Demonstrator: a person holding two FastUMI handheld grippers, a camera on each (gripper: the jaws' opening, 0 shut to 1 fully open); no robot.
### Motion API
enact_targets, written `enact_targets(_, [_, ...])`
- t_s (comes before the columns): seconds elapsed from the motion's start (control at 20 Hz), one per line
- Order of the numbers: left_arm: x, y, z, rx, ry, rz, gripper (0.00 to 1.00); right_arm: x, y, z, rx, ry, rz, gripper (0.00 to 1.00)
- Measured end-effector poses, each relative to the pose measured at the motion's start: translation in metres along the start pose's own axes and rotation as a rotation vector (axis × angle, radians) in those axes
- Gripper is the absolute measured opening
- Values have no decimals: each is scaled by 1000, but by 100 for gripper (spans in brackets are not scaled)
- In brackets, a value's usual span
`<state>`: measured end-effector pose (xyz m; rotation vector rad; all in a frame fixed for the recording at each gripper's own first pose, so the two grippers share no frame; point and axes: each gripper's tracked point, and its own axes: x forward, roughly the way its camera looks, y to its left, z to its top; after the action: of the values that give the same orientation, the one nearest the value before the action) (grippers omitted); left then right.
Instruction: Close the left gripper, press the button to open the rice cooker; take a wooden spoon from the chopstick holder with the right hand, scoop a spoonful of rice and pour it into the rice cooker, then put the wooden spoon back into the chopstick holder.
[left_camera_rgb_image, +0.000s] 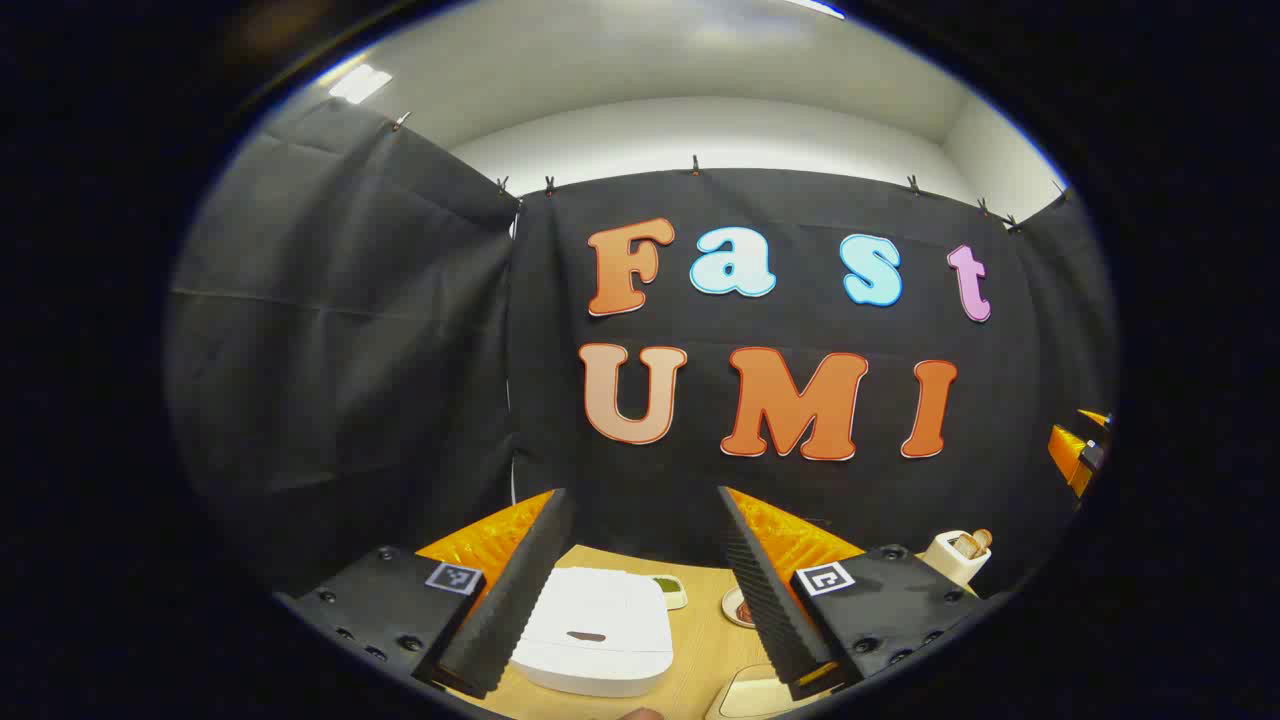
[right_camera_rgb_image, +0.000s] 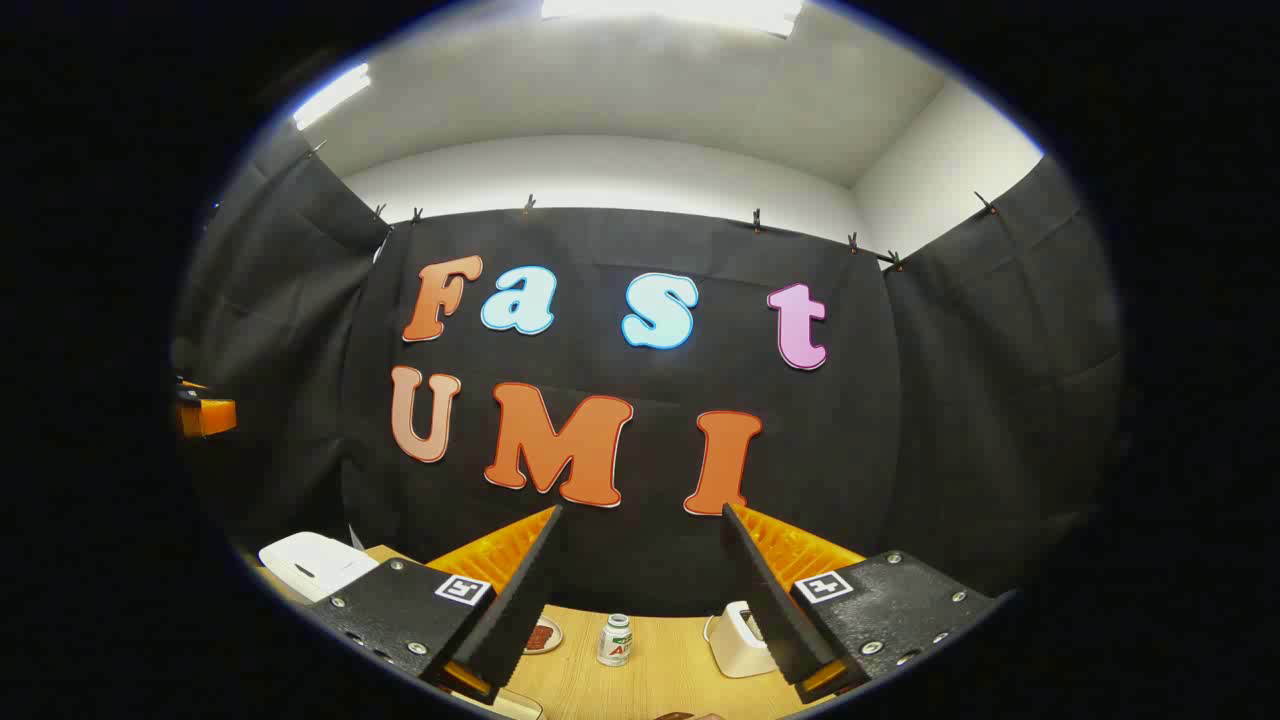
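Note:
In the left gripper view the white rice cooker sits on the wooden table with its lid down, low between the fingers of my left gripper, which is open and empty above it. A white chopstick holder with wooden handles sticking out stands at the right. In the right gripper view my right gripper is open and holds nothing. The chopstick holder stands just beyond its right finger, partly hidden by it. The rice cooker lies far left.
A small dish with green contents and a small plate sit behind the cooker. A cream container is at the bottom edge. A small white bottle and the plate stand on the table.

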<state>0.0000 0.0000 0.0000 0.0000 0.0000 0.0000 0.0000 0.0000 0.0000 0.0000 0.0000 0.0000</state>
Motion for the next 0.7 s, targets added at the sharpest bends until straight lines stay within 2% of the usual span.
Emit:
enact_targets(0.2, [-4, -2, 2, 4, 2, 7, 99, 1, 0, 3, 0, -18, 8, 95])
enact_targets(0.55, [-11, -19, 16, 75, -38, -7, 98, 20, 0, 3, 26, -23, 3, 95])
enact_targets(0.7, [-13, -34, 20, 79, -60, -40, 98, 26, 2, 2, 39, -9, -7, 95])
